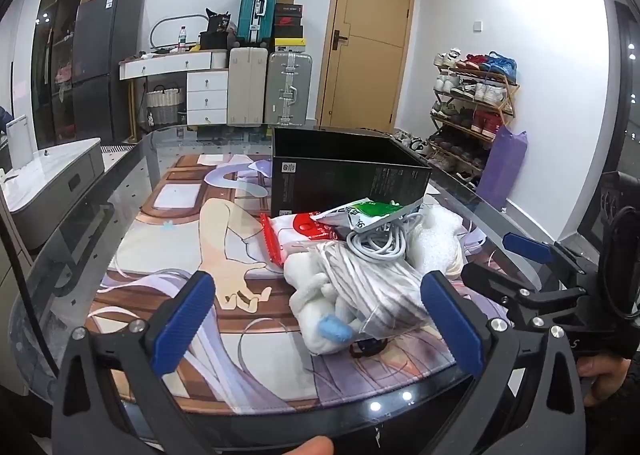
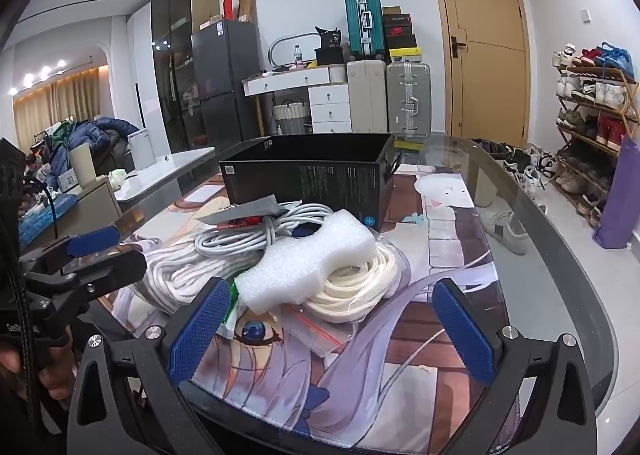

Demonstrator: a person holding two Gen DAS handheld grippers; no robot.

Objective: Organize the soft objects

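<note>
A pile of soft things lies on the printed mat in front of an open black box [image 1: 344, 171]. In the left wrist view I see a white plush toy [image 1: 320, 295], a clear bag of white rope [image 1: 372, 287], a grey cable coil [image 1: 376, 243] and a green-and-white packet [image 1: 368, 213]. My left gripper [image 1: 320, 319] is open just before the plush. In the right wrist view a white foam block [image 2: 312, 259] lies on a cream rope coil [image 2: 360, 287], with the cable coil [image 2: 256, 231] and the box [image 2: 312, 175] behind. My right gripper [image 2: 332, 331] is open and empty, near the foam.
The printed mat [image 1: 200, 239] covers a round glass table [image 1: 132, 159]. A red-zip pouch [image 1: 276, 243] lies left of the pile. Suitcases [image 1: 268, 87], a white dresser, a wooden door and a shoe rack [image 1: 472, 111] stand behind. A purple bag [image 2: 620, 191] leans at the right.
</note>
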